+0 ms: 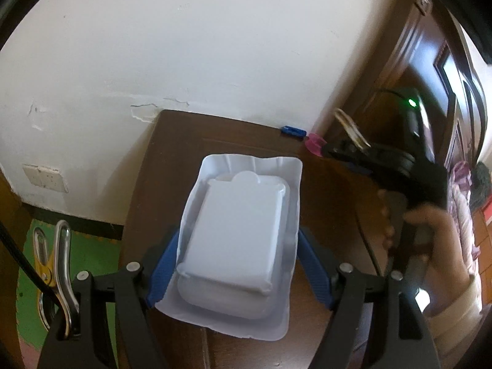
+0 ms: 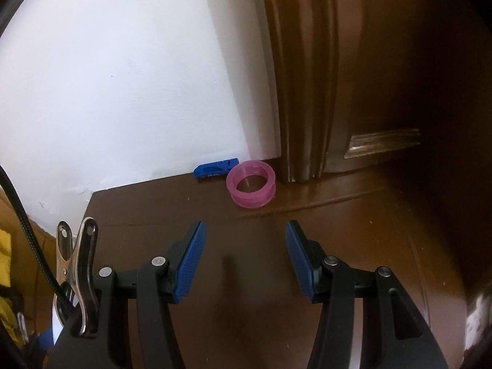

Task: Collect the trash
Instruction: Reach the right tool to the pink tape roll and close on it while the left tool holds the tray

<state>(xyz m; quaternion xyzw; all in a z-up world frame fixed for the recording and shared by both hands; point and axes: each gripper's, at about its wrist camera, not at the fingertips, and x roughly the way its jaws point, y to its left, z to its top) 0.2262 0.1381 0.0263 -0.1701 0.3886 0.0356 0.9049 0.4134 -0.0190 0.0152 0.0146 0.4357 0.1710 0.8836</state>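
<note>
So the main container here is a white disposable tray (image 1: pixel 236 233), the flimsy kind with a crimped rim. It's flipped upside down, flat base facing up, so whatever might be inside can't be seen. The left hand-held gripper (image 1: pixel 236 264) has it clamped by the long sides, blue pads pressing against both edges of the rim, and the tray sits out over the dark brown desk (image 1: pixel 172 160). Can't tell if the far end is touching the wood or just hanging above it.

The right hand-held gripper (image 2: pixel 244 261) has its jaws spread wide with nothing between them, just bare desk showing in the gap. From the left camera you can see it off to the right, blurred, with the person's hand (image 1: pixel 436 246) wrapped around the handle.

Other stuff: back in the corner where the white wall (image 2: pixel 123 92) meets a dark wooden door frame (image 2: pixel 301 92) there's a pink plastic ring (image 2: pixel 250 187), looks like an empty tape spool, tilted so its opening faces the camera. Right beside it, against the wall, a small blue flat piece (image 2: pixel 215 169) with some tiny print I can't read. The two look like they touch or nearly touch. Both are well ahead of the right pads, nothing lying between.

A metal spring clip (image 2: pixel 78 276) is stuck on the gripper body in each view. Green floor mat (image 1: pixel 89 246) shows down left of the desk.
</note>
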